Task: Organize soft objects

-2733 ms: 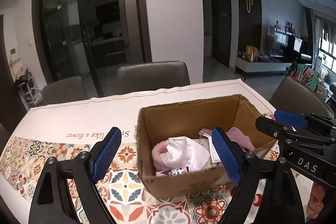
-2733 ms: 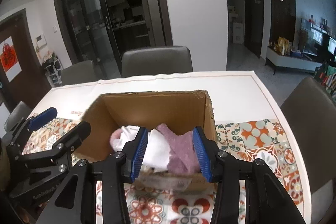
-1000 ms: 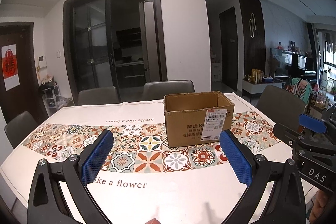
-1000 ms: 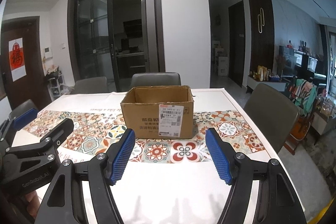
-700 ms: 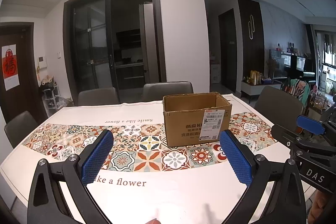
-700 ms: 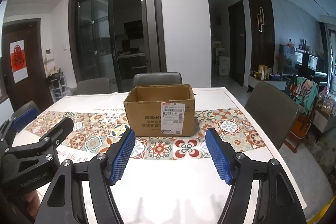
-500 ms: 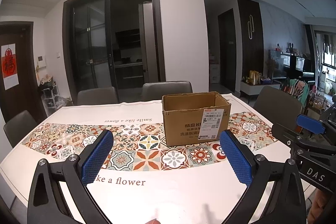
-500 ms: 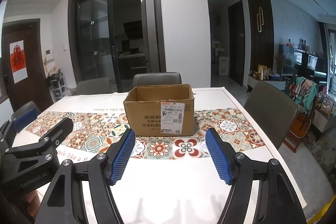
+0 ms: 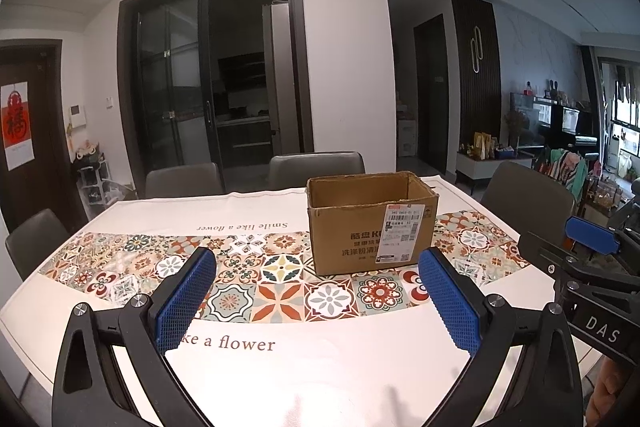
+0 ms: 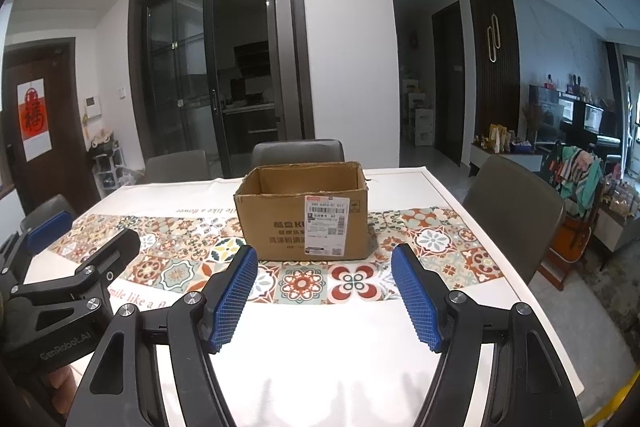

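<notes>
One dining table [image 9: 320,379] with a tiled-pattern runner carries one open-topped cardboard box [image 9: 370,223], standing toward the far right and well apart from both grippers; its contents are hidden by its walls. Four chairs ring the far and side edges. The left gripper [image 9: 320,303] and right gripper [image 10: 326,295] hover near the front edge, each with blue pads spread wide and empty. Since half a second ago, nothing has visibly shifted.

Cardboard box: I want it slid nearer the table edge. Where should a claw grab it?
Pinch the near wall's top rim of the cardboard box, coming from above on the near side. The box stands upright with its top open, so that thin edge is exposed; the body looks too wide to span.
</notes>
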`<state>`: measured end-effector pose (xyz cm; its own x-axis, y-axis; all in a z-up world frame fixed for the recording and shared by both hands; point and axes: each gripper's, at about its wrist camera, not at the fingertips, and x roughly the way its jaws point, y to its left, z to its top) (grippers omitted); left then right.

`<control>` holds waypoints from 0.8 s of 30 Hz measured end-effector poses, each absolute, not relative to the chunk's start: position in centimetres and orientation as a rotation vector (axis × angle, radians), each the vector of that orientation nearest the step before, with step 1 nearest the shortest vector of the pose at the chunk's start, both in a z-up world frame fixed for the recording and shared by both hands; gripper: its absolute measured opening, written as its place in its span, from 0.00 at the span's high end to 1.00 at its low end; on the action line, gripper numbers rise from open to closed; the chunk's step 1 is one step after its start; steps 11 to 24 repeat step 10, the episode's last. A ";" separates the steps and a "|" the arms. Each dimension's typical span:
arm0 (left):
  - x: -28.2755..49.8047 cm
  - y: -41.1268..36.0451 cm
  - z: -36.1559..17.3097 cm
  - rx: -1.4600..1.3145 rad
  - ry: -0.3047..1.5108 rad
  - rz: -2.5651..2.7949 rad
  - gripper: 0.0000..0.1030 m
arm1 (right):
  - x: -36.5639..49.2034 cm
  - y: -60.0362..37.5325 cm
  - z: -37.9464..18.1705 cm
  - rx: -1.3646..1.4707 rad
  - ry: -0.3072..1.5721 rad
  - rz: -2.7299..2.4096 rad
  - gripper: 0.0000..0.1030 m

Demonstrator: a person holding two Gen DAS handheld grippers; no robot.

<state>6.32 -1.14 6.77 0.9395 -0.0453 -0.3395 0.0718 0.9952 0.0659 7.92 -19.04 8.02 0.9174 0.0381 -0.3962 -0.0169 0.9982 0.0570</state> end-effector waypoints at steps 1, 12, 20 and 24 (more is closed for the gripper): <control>6.4 -1.1 6.8 0.078 0.345 -0.059 0.00 | 7.9 -19.1 8.0 0.054 0.409 0.029 0.31; 6.7 -1.1 6.7 0.077 0.347 -0.056 0.00 | 7.9 -19.2 8.1 0.056 0.414 0.024 0.31; 6.7 -1.1 6.7 0.077 0.347 -0.056 0.00 | 7.9 -19.2 8.1 0.056 0.414 0.024 0.31; 6.7 -1.1 6.7 0.077 0.347 -0.056 0.00 | 7.9 -19.2 8.1 0.056 0.414 0.024 0.31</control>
